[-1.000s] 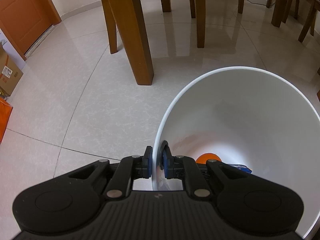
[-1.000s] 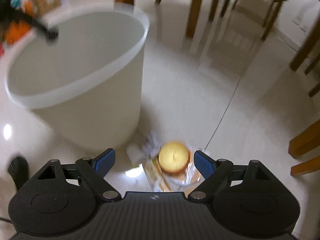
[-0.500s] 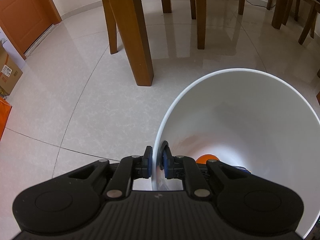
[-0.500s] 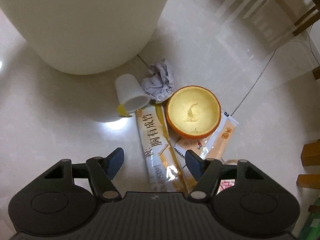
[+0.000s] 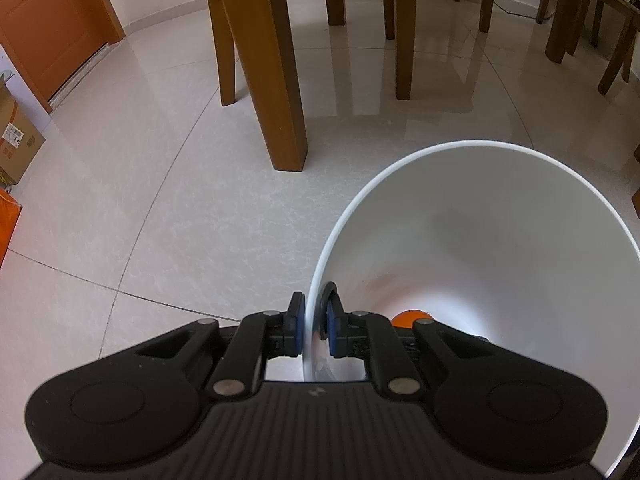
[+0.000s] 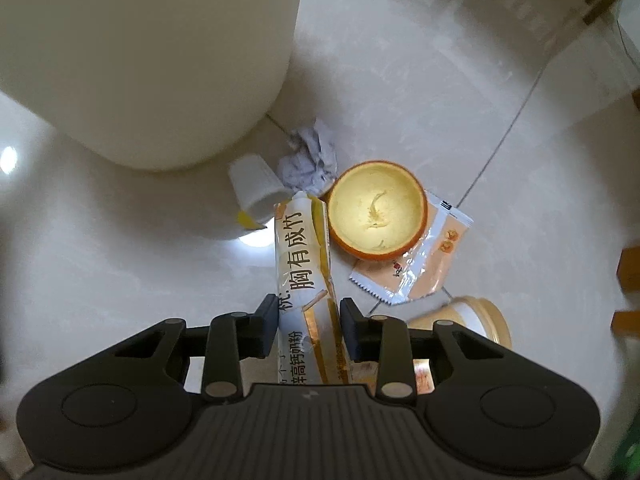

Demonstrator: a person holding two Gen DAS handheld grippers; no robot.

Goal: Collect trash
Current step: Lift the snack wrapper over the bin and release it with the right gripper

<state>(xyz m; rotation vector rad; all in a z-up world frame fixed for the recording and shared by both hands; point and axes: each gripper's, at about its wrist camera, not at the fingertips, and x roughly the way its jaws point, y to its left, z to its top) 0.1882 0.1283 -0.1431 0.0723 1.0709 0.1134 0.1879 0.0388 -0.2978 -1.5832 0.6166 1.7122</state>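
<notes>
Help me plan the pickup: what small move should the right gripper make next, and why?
Probably close the right gripper: its open fingers already straddle the long yellow wrapper on the floor, and the left gripper holds the white bin by its rim.

- We are seeing wooden legs (image 5: 280, 80) standing on the tiled floor (image 5: 160, 220).
- We are seeing an orange door (image 5: 52, 28) and a cardboard box (image 5: 18, 144) sitting nearby at left.
</notes>
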